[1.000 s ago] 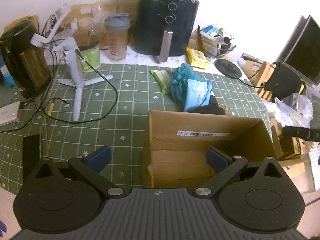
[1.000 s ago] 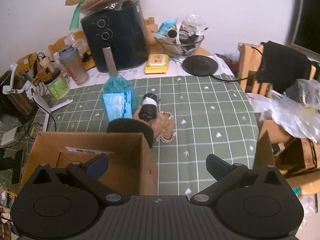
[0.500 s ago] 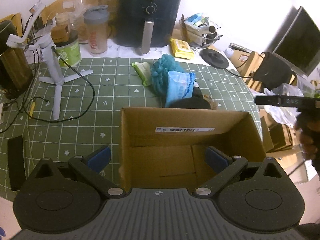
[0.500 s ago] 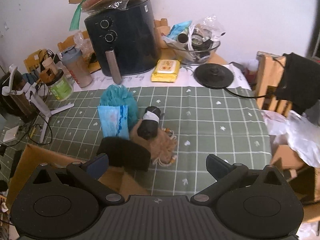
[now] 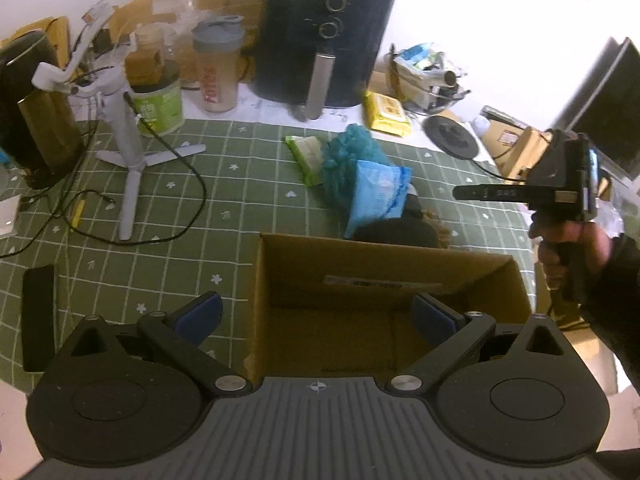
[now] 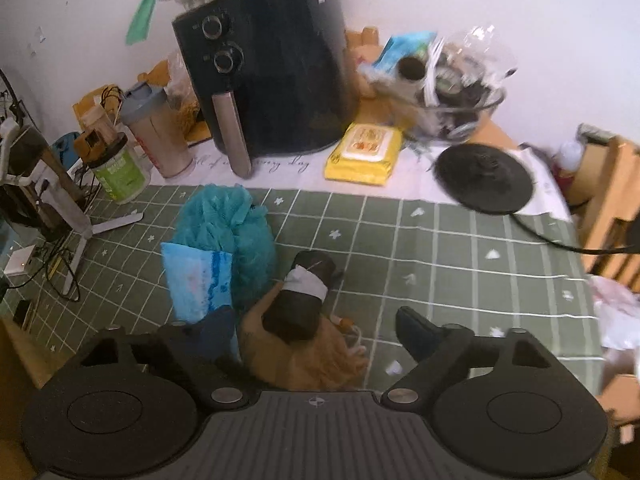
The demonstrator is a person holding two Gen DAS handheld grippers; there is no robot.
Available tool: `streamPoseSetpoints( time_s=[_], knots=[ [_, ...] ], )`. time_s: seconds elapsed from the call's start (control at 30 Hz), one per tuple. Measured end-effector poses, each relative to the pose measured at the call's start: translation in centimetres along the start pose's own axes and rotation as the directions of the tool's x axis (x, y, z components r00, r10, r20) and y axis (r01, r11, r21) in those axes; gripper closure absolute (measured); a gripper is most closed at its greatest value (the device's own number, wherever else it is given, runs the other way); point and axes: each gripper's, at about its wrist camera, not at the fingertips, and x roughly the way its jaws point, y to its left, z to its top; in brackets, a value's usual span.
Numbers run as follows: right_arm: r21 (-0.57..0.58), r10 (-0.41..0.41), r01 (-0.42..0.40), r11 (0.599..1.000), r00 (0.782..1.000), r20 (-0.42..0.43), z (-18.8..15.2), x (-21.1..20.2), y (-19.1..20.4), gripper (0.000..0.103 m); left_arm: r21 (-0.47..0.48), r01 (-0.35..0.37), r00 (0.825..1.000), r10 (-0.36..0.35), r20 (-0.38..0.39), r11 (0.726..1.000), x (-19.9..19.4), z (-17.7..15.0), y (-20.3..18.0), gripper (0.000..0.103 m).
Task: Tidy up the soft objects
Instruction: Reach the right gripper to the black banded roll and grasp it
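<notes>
An open cardboard box (image 5: 384,264) stands on the green checked tablecloth, right under my open, empty left gripper (image 5: 316,314). Behind the box lies a pile of soft things: a teal mesh sponge (image 6: 228,232), a blue tissue pack (image 6: 198,280), a black rolled cloth with a white band (image 6: 300,296) and a tan fabric piece (image 6: 296,356). My right gripper (image 6: 314,330) is open and hovers just above the black roll and tan fabric. It shows from the side in the left wrist view (image 5: 532,194).
A black air fryer (image 6: 264,68), a yellow wipes pack (image 6: 364,154), a shaker bottle (image 5: 218,68), a white tripod with cables (image 5: 128,148), a round black base (image 6: 484,178) and a cluttered glass bowl (image 6: 452,92) line the back. A green packet (image 5: 306,154) lies beside the sponge.
My right gripper has moved forward past the box to above the soft pile. My left gripper has moved over the box's opening.
</notes>
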Motion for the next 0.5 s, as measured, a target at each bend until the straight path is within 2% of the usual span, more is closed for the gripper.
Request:
streamPoseSetpoints(
  time_s=[0.07,0.1,0.37,0.5],
  knots=[
    [0.005,0.010,-0.010,1.000,1.000,-0.019,0.2,2.0,-0.2,0.043,-0.011,-0.012,1.000,0.012,-0.002,1.000,0.1,0.2,0.0,0.000],
    [0.011,0.015,-0.015,1.000,0.999,-0.030,0.3,3.0,-0.3,0.045,-0.018,-0.016,1.000,0.016,-0.002,1.000,0.1,0.2,0.1,0.000],
    [0.019,0.026,-0.024,1.000,0.995,-0.101,1.5,9.5,0.0,0.053,-0.063,-0.062,0.997,0.065,0.044,0.996,-0.7,0.9,-0.3,0.000],
    [0.061,0.074,-0.066,0.996,0.988,-0.139,1.5,11.8,-0.1,0.055,-0.070,-0.078,0.994,0.082,0.066,0.995,-1.1,1.3,-0.5,0.000]
  ],
)
